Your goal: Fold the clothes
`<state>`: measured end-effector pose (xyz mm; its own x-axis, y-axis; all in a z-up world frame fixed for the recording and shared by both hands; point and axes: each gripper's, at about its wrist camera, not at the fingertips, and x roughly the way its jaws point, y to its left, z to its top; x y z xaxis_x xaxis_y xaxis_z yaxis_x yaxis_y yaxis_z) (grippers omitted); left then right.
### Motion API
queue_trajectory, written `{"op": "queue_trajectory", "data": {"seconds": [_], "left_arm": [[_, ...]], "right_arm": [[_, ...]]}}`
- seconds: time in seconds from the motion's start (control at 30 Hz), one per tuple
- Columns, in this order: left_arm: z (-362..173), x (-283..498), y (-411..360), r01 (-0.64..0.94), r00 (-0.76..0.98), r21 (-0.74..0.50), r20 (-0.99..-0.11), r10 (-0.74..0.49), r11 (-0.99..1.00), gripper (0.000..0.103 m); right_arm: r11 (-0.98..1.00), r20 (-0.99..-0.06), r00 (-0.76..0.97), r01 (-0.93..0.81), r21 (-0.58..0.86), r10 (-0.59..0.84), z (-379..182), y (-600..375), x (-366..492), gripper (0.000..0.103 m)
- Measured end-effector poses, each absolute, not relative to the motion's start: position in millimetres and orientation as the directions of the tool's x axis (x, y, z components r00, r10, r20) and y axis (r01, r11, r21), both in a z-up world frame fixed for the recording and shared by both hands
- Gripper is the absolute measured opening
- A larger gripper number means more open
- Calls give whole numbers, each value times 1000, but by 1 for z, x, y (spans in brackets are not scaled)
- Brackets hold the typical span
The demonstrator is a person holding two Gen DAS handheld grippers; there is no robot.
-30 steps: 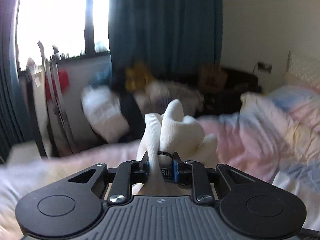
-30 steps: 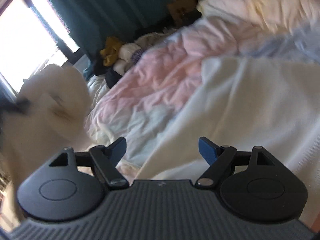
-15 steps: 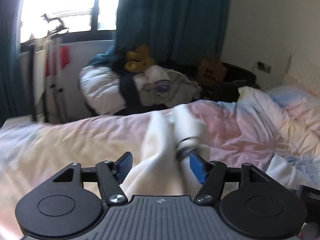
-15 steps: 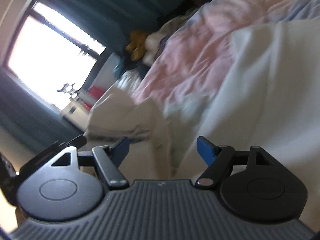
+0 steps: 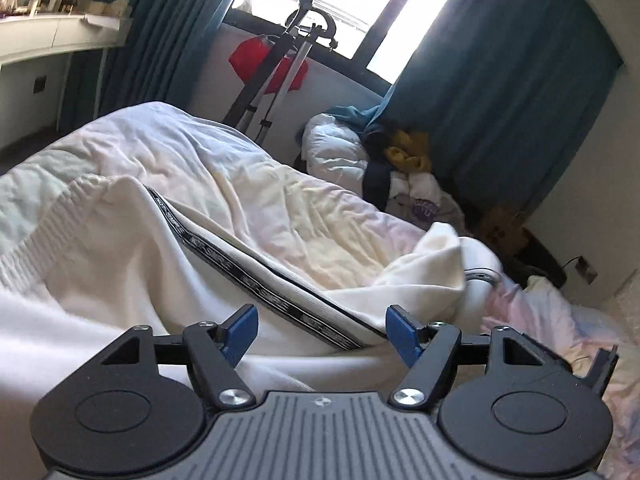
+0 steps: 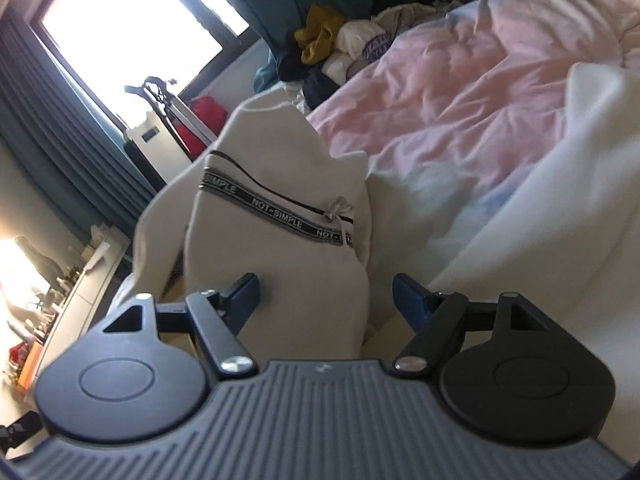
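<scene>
A cream garment [image 5: 132, 248] with a black lettered stripe [image 5: 256, 280] lies crumpled on the bed in the left wrist view. My left gripper [image 5: 322, 330] hovers open just over it, blue pads apart, nothing clamped. In the right wrist view the same garment [image 6: 280, 240] rises as a bunched mound with the stripe [image 6: 276, 214] and a drawstring across it. My right gripper [image 6: 326, 296] is open, and the mound's lower part stands between its spread fingers without being pinched. More white cloth [image 6: 560, 208] lies to the right.
A pink and white duvet [image 6: 460, 92] covers the bed. A heap of clothes [image 5: 404, 172] sits on the floor by teal curtains [image 5: 500, 92]. A metal stand with red bags [image 5: 276, 68] is under the window. A white desk [image 5: 48, 40] stands far left.
My left gripper opened and let go of the cream garment, which dropped onto the bed. Both grippers swung toward the garment; the right one now has the mound between its open fingers.
</scene>
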<state>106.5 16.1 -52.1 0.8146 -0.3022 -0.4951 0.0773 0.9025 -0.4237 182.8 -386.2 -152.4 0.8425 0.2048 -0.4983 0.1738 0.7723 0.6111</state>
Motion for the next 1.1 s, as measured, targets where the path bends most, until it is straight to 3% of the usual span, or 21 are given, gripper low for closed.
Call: {"op": "queue_trajectory", "data": {"seconds": [0.1,0.13,0.17,0.2,0.27,0.6,0.77,0.9,1.1], "left_arm": [[-63,115,25,81,811,-441,-491,-316,894,72],[-67,117,29,84,810,-455,-487,-327,887,72],[-70,120,32,82,808,-470,-484,-335,879,72],[-73,123,35,79,806,-486,-483,-343,870,72],[-74,127,39,76,806,-505,-477,-352,860,72],[-63,127,46,64,829,-508,-451,-329,859,72],[-57,127,48,52,838,-501,-448,-310,864,72],[-54,131,55,32,846,-500,-447,-290,865,73],[-57,145,84,-68,853,-521,-472,-221,851,73]], "right_arm": [[773,-541,806,179,609,240,-163,-387,201,75],[771,-553,798,188,608,242,-165,-386,205,64],[763,-562,790,202,614,243,-168,-387,208,40],[748,-579,782,238,620,231,-169,-390,209,25],[729,-600,775,293,618,197,-164,-396,207,7],[846,-491,869,312,432,-70,-34,-442,204,7],[856,-441,841,451,254,-313,7,-482,224,7],[833,-446,774,544,102,-450,-10,-513,233,7],[830,-585,679,558,18,-443,-99,-539,222,9]]}}
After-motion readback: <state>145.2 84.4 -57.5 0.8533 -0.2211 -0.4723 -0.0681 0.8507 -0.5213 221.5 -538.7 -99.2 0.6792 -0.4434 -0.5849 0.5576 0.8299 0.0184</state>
